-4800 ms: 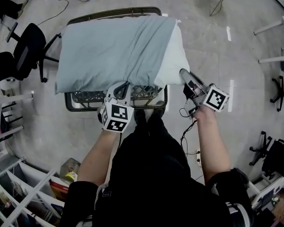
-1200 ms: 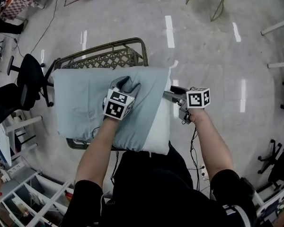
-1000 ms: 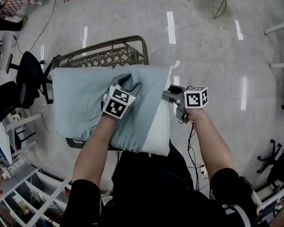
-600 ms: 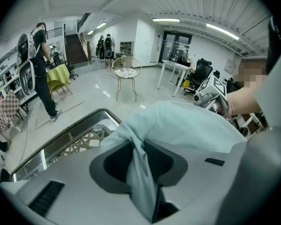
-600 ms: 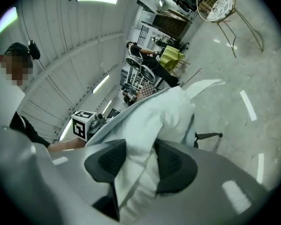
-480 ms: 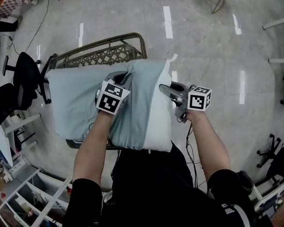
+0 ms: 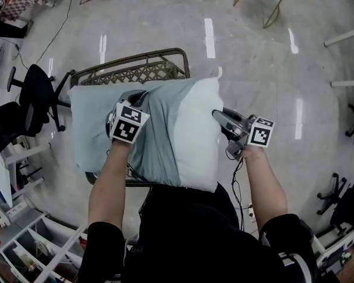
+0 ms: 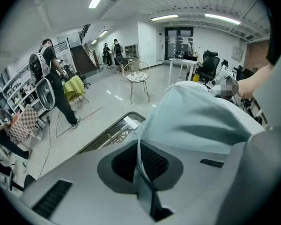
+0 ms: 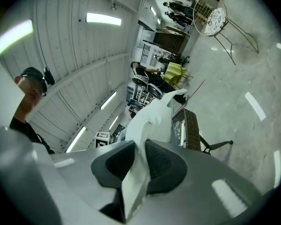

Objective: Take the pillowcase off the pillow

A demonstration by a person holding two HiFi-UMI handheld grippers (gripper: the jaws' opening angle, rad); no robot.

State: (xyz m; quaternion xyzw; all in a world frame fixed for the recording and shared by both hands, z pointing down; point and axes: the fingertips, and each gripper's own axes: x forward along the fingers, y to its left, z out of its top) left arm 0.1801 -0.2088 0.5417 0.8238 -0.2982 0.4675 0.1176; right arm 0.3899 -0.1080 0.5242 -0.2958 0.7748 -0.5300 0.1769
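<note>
At frame centre the pillow [image 7: 196,135] rests on a wicker chair [image 7: 135,71], with its pillowcase [image 7: 156,137] bunched leftward. The left gripper [image 7: 134,96] is clamped on the pillowcase. The right gripper [image 7: 220,115], whose jaws have just been closing, pinches the pillow's white edge.

The white pillow [image 7: 194,128] lies across a wicker frame [image 7: 135,71], its right part bare. The pale blue-grey pillowcase [image 7: 91,125] covers the left part, bunched midway.
</note>
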